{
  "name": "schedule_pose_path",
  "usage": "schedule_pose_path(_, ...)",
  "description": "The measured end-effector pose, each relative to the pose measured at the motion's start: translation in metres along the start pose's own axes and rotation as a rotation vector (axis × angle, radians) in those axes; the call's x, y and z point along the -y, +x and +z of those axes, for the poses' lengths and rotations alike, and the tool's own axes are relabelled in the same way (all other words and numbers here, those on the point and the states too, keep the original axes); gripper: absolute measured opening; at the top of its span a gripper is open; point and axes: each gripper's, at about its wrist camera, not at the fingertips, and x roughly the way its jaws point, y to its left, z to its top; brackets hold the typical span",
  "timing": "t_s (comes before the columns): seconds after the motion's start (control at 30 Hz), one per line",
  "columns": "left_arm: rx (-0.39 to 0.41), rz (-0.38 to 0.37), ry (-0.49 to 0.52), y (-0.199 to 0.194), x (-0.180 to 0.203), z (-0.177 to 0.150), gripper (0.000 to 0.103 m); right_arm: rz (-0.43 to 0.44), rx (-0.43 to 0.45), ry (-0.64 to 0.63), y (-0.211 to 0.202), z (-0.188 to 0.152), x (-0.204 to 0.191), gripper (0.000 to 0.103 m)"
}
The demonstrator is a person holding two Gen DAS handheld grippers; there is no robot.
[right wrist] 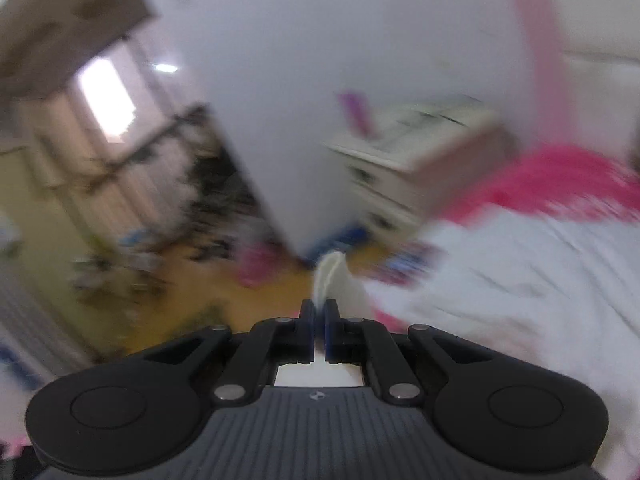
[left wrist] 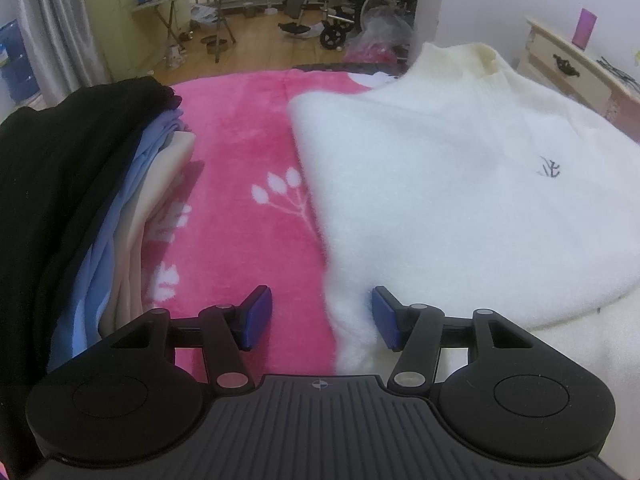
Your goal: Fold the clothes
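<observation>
White sweater [left wrist: 460, 200]: fluffy cream knit with a ribbed high collar and a small dark embroidered mark, spread flat on the bed — laid out so its sides can be folded in.
Right gripper [right wrist: 319, 312]: jaws pressed together on a thin cream edge of the sweater, lifted clear of the bed; the view is badly smeared, so which part it holds is unclear.
Left gripper [left wrist: 322, 320]: blue pads [left wrist: 258, 312] wide apart, straddling the sweater's near left hem, probably lining up a pinch.
Pink blanket [left wrist: 248, 168]: plush, with white leaf prints, under the sweater.
Folded pile [left wrist: 80, 200]: black, light blue and beige layers stacked at the left — likely the finished garments.
</observation>
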Motion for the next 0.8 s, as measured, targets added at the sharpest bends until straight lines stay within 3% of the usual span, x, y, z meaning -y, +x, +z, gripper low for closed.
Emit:
schedule_pose_path(0.2,0.006,-0.005,-0.018,0.000,-0.001,0.000,0.056,0.289,-0.048,-0.128,0.008,0.035,-0.122,0.006)
schedule_pose_path(0.37,0.007,-0.022,-0.035,0.001,-0.004,0.000,0.056,0.460,-0.207,-0.231,0.046,0.017,-0.211,0.006)
schedule_pose_path(0.53,0.012,-0.032,-0.043,0.001,-0.006,-0.001,0.056,0.603,-0.486,-0.364,0.113,-0.078,-0.292,0.007)
schedule_pose_path(0.6,0.014,-0.036,-0.044,0.001,-0.007,-0.001,0.056,0.643,-0.621,-0.391,0.145,-0.132,-0.311,0.014)
schedule_pose_path(0.63,0.015,-0.038,-0.042,0.001,-0.008,-0.001,0.056,0.629,-0.718,-0.381,0.163,-0.161,-0.315,0.026)
schedule_pose_path(0.67,0.016,-0.040,-0.043,0.001,-0.008,-0.001,0.056,0.594,-0.816,-0.366,0.177,-0.183,-0.316,0.027)
schedule_pose_path(0.7,0.016,-0.042,-0.047,0.001,-0.009,-0.002,0.056,0.576,-0.861,-0.349,0.184,-0.193,-0.313,0.027)
schedule_pose_path(0.8,0.020,-0.048,-0.058,0.000,-0.010,-0.003,0.056,0.590,-0.800,-0.293,0.182,-0.172,-0.287,0.027)
